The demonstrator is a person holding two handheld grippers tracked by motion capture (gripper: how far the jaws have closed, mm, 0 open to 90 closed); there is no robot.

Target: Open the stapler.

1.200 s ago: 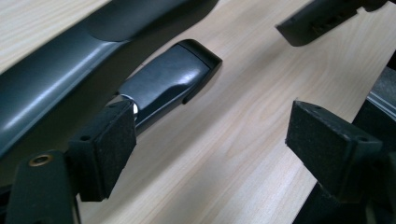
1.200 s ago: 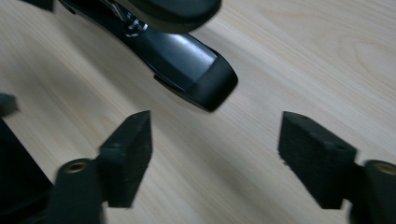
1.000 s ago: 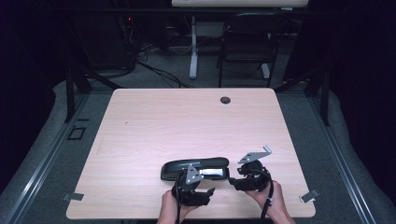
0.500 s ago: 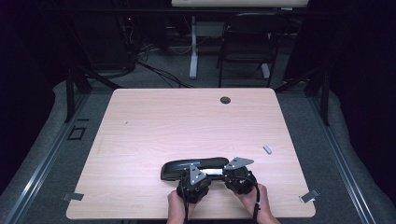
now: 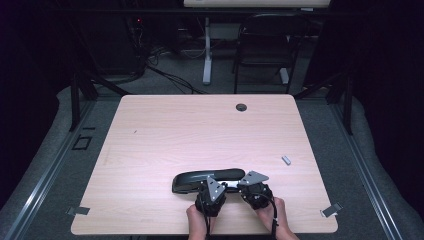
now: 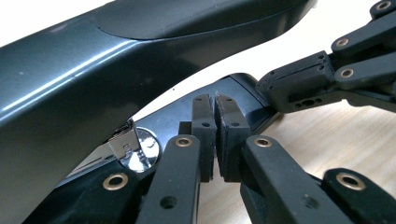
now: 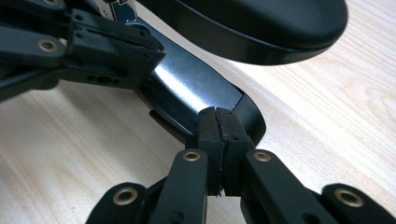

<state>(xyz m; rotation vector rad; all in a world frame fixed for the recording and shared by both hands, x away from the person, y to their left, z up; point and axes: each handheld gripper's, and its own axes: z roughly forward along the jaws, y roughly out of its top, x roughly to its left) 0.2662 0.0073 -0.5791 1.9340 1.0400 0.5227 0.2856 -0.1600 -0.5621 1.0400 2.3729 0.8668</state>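
Both hands enter from the bottom edge, side by side and close together. Left gripper (image 5: 210,192) points forward, jaws pressed together, pads meeting. Right gripper (image 5: 254,189) sits just beside it, angled slightly inward, jaws likewise closed pad to pad. Grey three-cornered plates on top of both.

Glossy dark plastic stapler (image 6: 84,84), shiny metal insert, matt pale wood-grain table (image 5: 200,130).
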